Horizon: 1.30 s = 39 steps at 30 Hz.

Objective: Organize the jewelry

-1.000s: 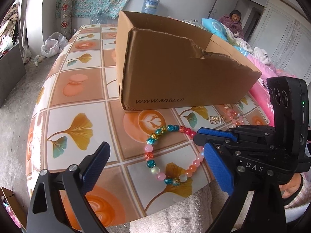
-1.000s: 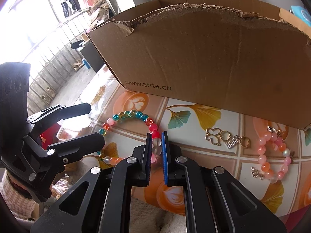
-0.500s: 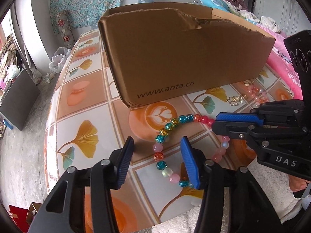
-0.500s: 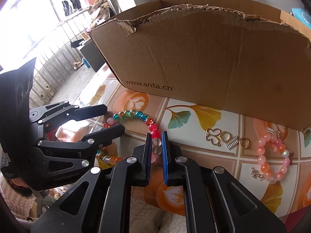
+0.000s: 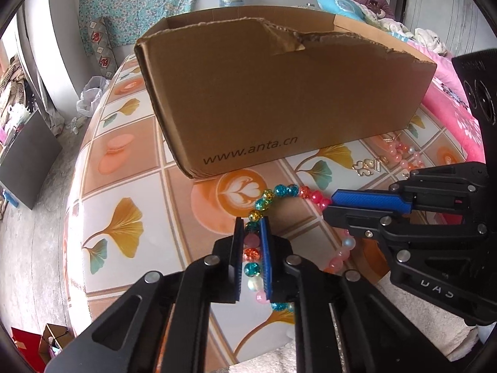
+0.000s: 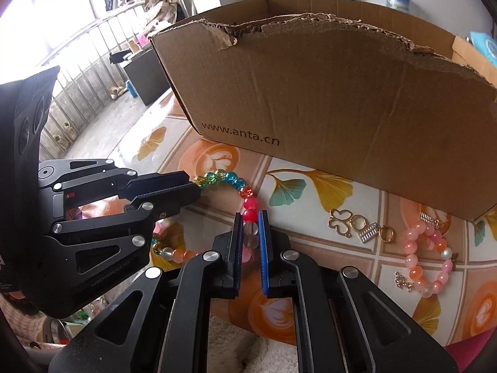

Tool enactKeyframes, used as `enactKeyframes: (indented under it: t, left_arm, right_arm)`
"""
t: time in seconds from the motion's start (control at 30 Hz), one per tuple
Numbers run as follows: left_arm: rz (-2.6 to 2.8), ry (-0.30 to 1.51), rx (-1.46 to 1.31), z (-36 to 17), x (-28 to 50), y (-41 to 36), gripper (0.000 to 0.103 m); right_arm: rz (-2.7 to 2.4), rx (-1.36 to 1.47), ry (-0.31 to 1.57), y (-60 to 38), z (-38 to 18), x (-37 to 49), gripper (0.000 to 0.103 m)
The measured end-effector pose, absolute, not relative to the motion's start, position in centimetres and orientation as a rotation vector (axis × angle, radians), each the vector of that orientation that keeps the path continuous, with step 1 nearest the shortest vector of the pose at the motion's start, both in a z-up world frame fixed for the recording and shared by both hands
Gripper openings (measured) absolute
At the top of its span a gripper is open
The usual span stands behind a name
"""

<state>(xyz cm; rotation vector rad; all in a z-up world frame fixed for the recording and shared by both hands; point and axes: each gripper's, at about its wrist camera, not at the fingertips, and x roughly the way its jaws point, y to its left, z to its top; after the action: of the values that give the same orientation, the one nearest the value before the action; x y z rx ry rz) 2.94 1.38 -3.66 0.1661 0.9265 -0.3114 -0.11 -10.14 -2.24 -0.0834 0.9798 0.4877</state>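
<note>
Left gripper (image 5: 251,227): jaws closing, pads either side of the multicoloured bead bracelet (image 5: 281,191), beads between them.
Right gripper (image 6: 250,222): pinching the same bracelet's opposite side.
Beyond fingers: cardboard box (image 6: 341,99), printed "www.anta.cn".
Right of right fingers: gold charm (image 6: 360,225), pink bead bracelet (image 6: 431,261), apart on tiled tablecloth (image 6: 329,248).

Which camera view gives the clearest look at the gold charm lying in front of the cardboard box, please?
The right wrist view: the gold charm lies close and unobstructed, its clover loop and rings distinct, beside the pink bracelet. In the left wrist view the same charm is small and distant, near the cardboard box.
</note>
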Motion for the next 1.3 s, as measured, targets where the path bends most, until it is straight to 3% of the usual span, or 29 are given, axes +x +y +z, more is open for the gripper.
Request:
enactKeyframes:
  t: [0.57, 1.1, 1.3]
  left_arm:
    - [-0.385, 0.799, 0.004, 1.2, -0.3, 3.3, 0.009]
    - [-0.492, 0.498, -0.005, 15.7, 1.0, 3.1, 0.009]
    - [-0.497, 0.44, 0.02, 19.2, 4.6, 2.0, 0.009]
  right_arm:
    - [0.476, -0.022, 0.904, -11.2, 1.2, -2.8, 0.007]
    - [0.521, -0.065, 0.583, -12.2, 14.0, -1.5, 0.007]
    - [0.511, -0.074, 0.559, -12.2, 15.4, 2.0, 0.007]
